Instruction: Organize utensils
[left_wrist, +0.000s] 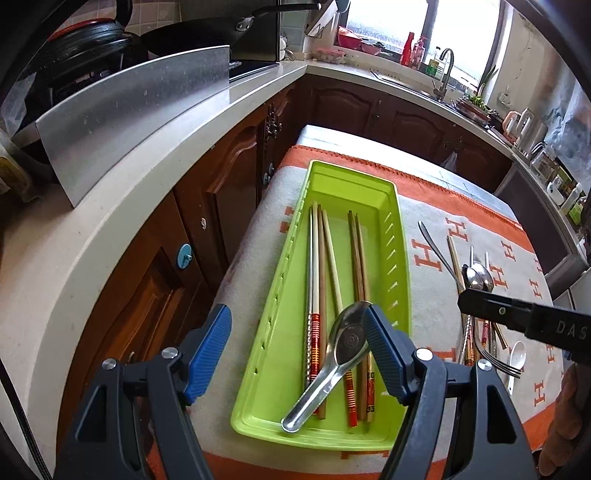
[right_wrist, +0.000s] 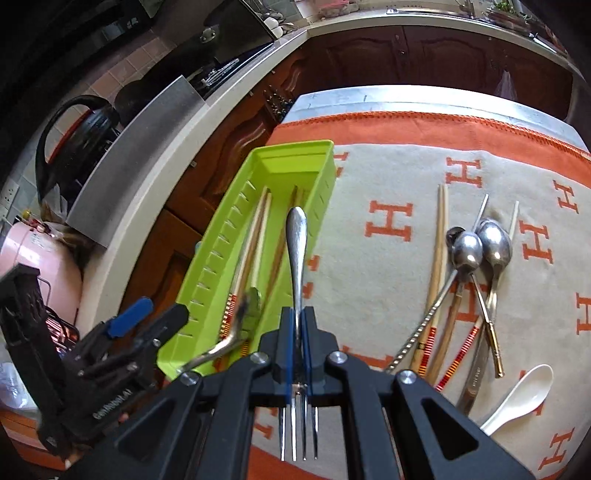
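Note:
My right gripper (right_wrist: 297, 332) is shut on a steel fork (right_wrist: 296, 240), handle pointing forward and tines hanging back below the fingers. It is held above the cloth beside the green tray (right_wrist: 214, 251). In the left wrist view the right gripper (left_wrist: 469, 302) is at the right, with the fork's tines (left_wrist: 500, 363) under it. My left gripper (left_wrist: 297, 347) stands open over the near end of the tray (left_wrist: 280, 280). The tray holds several chopsticks (left_wrist: 319, 266) and a metal spoon (left_wrist: 343, 343) lying across them. Nothing is between the left pads.
Loose chopsticks (right_wrist: 439, 251), metal spoons (right_wrist: 467, 247) and a white spoon (right_wrist: 524, 391) lie in a heap on the orange-patterned cloth (right_wrist: 388, 177), right of the tray. A pale counter (left_wrist: 110, 229) with a steel panel (left_wrist: 140, 122) and brown cabinets runs along the left.

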